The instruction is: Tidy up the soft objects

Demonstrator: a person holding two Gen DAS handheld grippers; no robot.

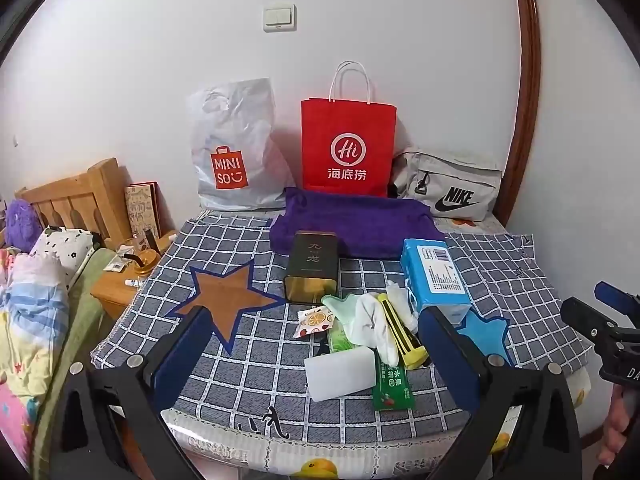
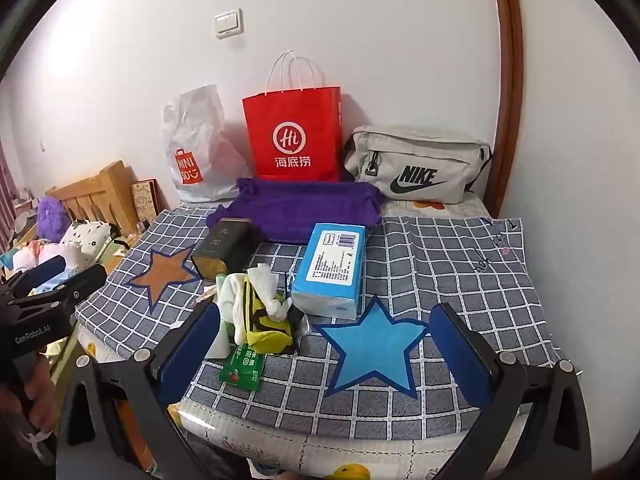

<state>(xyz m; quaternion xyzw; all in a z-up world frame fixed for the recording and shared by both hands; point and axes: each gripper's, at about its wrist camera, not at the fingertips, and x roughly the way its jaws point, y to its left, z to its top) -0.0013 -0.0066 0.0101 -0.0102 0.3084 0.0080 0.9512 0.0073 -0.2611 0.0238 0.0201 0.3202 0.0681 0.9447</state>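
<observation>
A pile of small items lies on the checked cloth [image 1: 248,360]: a white sock [image 1: 374,320], a yellow pouch [image 1: 400,330], a white sponge block [image 1: 340,372], a green packet [image 1: 392,388] and a fruit-print sachet [image 1: 314,320]. A blue tissue pack [image 1: 434,276], a dark tin [image 1: 312,266] and a folded purple towel [image 1: 356,220] lie behind. My left gripper [image 1: 316,344] is open, held above the front of the pile. My right gripper [image 2: 332,340] is open over the blue star patch [image 2: 374,348], right of the pouch [image 2: 264,324], sock [image 2: 232,300] and tissue pack [image 2: 334,268].
At the back wall stand a white Miniso bag [image 1: 232,152], a red paper bag [image 1: 348,148] and a grey Nike pouch [image 1: 448,188]. A brown star patch [image 1: 228,296] is on the cloth's left. A bedside table [image 1: 120,280] and bed sit left.
</observation>
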